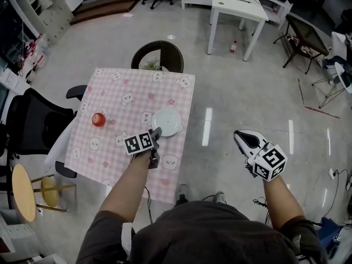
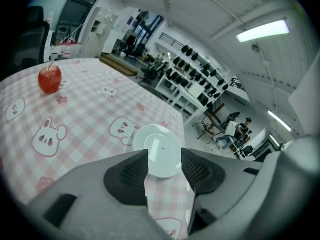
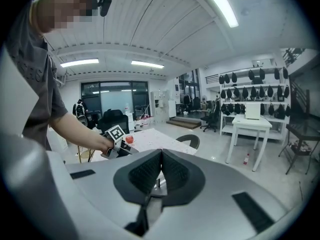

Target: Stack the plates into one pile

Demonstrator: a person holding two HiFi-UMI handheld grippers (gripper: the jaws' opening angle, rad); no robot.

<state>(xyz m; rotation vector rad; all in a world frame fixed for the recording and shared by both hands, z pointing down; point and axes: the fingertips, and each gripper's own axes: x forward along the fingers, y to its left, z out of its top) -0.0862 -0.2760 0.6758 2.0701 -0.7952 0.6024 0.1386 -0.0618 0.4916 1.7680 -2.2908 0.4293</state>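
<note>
The white plate [image 1: 166, 122] looks smooth and glossy, the checked tablecloth [image 1: 122, 94] matt cloth, the apple [image 1: 98, 119] shiny.

The person wears a dark grey shirt [image 1: 209, 234] with short sleeves. The left gripper [image 1: 156, 132] and the right gripper [image 1: 238, 136] are light grey with black bumpy pads [image 2: 131, 172]. Each carries a white cube [image 1: 138, 143] with black square marks.

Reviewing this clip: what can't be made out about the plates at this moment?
- Whether the white plate tops a pile: too small in the head view.
- Its near rim and base: hidden behind the left gripper in the left gripper view.
- Right gripper view: table too small to pick out any plate.
</note>
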